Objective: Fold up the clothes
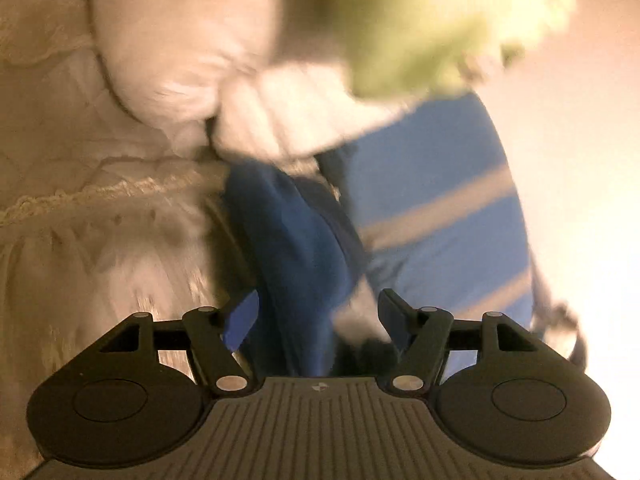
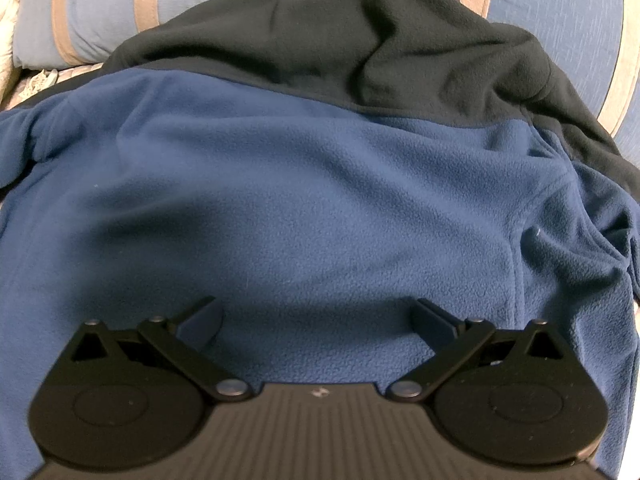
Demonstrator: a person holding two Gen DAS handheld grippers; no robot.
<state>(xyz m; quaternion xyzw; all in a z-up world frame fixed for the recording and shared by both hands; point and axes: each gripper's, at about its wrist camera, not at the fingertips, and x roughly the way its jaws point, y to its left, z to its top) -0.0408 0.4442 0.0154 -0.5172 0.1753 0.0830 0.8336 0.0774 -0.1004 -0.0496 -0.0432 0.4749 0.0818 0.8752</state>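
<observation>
Striped blue bedding under soft, rumpled two-tone fleece jacket

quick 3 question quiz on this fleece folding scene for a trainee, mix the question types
1. True or false: the right gripper is clamped on the fleece jacket.
2. Which colour is the jacket's upper panel? A) red B) black C) yellow
3. Fill in: the striped cushion behind the jacket is blue with ____ bands.

Key
1. False: its jaws stand open over the blue fleece, pinching nothing.
2. B
3. Beige
</observation>
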